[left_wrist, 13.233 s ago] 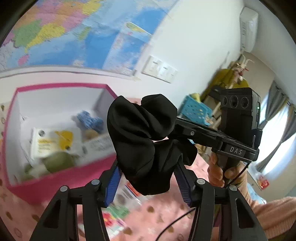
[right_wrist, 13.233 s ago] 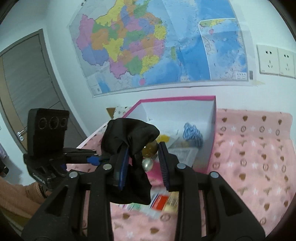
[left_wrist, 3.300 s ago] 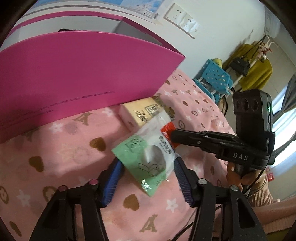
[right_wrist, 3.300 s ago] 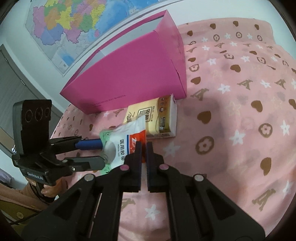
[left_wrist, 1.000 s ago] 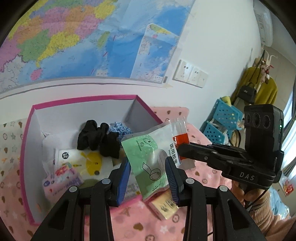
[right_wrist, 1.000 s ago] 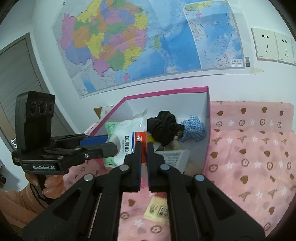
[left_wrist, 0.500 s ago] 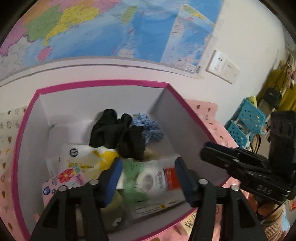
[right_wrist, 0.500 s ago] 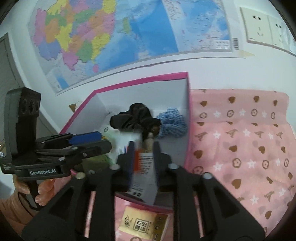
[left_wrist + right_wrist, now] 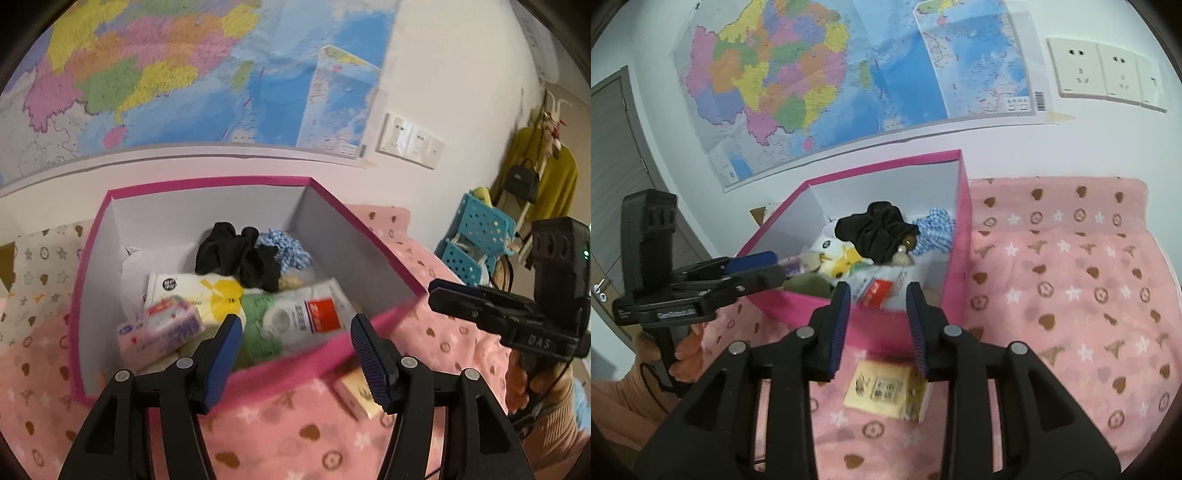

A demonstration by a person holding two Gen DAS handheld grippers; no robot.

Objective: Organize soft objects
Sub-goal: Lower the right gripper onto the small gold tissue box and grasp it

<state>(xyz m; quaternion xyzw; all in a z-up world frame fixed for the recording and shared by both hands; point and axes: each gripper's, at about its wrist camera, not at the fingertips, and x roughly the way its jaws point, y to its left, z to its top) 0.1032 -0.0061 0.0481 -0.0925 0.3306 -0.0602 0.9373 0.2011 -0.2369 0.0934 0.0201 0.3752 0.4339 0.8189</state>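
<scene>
Green-white pouch (image 9: 295,321) with red label

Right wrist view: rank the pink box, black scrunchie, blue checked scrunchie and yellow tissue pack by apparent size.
1. pink box
2. black scrunchie and yellow tissue pack: similar, and the pack lies nearer, so unranked
3. blue checked scrunchie

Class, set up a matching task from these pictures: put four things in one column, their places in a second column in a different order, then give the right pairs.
Things:
1. black scrunchie
2. green and white packet
3. yellow tissue pack
4. wall map

Places:
A. on the pink blanket, outside the box
B. toward the back of the pink box, beside blue checked cloth
C. on the wall
D. in the box, near its front wall

Pairs: 1-B, 2-D, 3-A, 4-C
</scene>
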